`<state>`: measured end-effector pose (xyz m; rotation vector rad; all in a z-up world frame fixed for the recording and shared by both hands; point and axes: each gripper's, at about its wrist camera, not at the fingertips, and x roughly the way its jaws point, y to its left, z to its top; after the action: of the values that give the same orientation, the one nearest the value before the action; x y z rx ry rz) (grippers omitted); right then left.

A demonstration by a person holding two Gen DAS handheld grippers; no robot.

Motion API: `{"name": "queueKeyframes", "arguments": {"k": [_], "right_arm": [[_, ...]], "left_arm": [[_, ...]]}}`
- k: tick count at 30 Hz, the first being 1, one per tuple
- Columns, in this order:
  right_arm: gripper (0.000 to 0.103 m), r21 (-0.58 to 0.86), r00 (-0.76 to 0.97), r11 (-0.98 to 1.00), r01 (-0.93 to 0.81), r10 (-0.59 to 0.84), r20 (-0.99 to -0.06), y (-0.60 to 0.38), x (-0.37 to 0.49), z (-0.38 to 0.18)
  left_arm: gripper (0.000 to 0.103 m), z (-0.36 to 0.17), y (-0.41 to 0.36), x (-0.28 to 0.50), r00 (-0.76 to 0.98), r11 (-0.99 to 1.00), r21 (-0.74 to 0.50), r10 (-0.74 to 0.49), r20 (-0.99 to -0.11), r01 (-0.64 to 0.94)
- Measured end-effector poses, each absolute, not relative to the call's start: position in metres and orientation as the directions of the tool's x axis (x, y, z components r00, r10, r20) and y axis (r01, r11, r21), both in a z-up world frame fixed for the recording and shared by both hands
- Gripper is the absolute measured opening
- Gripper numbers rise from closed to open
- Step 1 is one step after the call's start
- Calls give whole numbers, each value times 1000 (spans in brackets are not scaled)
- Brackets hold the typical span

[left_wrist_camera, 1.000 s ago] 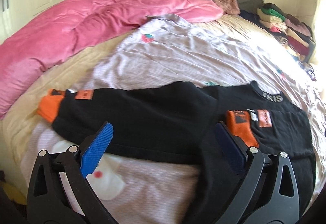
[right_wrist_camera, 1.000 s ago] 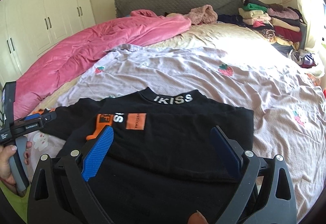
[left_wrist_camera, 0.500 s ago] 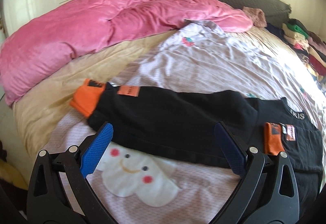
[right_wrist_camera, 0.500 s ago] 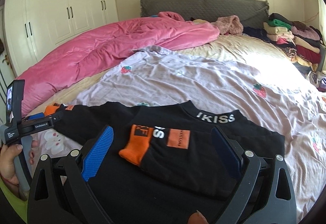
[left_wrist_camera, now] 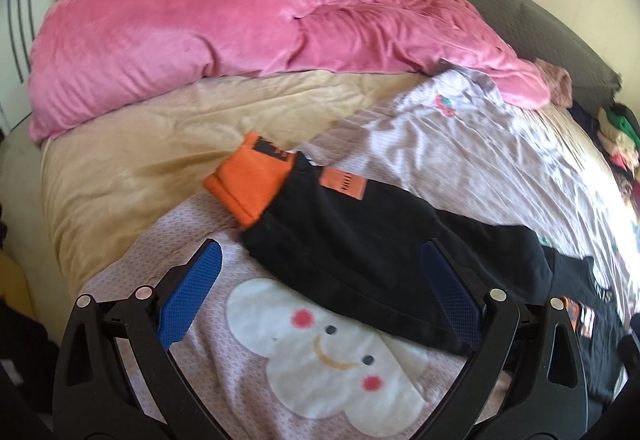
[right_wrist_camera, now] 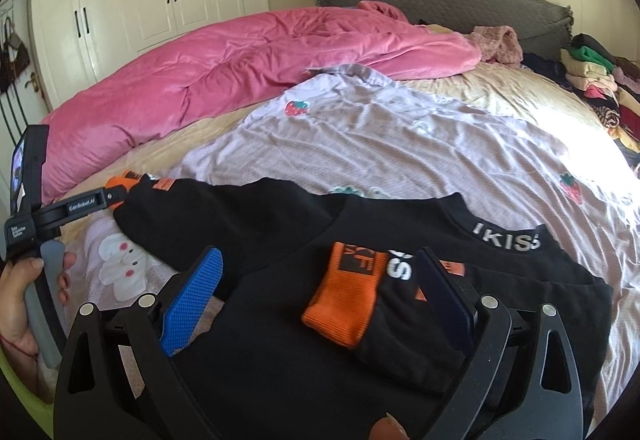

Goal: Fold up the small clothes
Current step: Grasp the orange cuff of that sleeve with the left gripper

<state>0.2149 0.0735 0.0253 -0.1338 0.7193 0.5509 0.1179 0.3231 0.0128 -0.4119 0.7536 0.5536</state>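
Left gripper (left_wrist_camera: 320,288) is spread wide and holding nothing, hovering over the black sweater's (right_wrist_camera: 280,224) outstretched sleeve (left_wrist_camera: 360,240), whose orange cuff (left_wrist_camera: 250,179) points off toward the beige blanket (left_wrist_camera: 160,135). Right gripper (right_wrist_camera: 320,288) is spread wide too, over the sweater body, where the other sleeve lies folded across the chest with its orange cuff (right_wrist_camera: 344,300) between the fingers. It's all lying on a lilac sheet (right_wrist_camera: 380,143), pink duvet (right_wrist_camera: 240,63) bunched up behind.
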Motion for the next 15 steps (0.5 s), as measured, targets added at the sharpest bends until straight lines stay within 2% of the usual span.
{"name": "queueKeyframes", "arguments": {"k": [15], "right_arm": [[96,68,539,793,-605,472,-698,126,218,5]], "left_arm": [[93,-19,384,124,564,680,-255,278,-778,-688]]}}
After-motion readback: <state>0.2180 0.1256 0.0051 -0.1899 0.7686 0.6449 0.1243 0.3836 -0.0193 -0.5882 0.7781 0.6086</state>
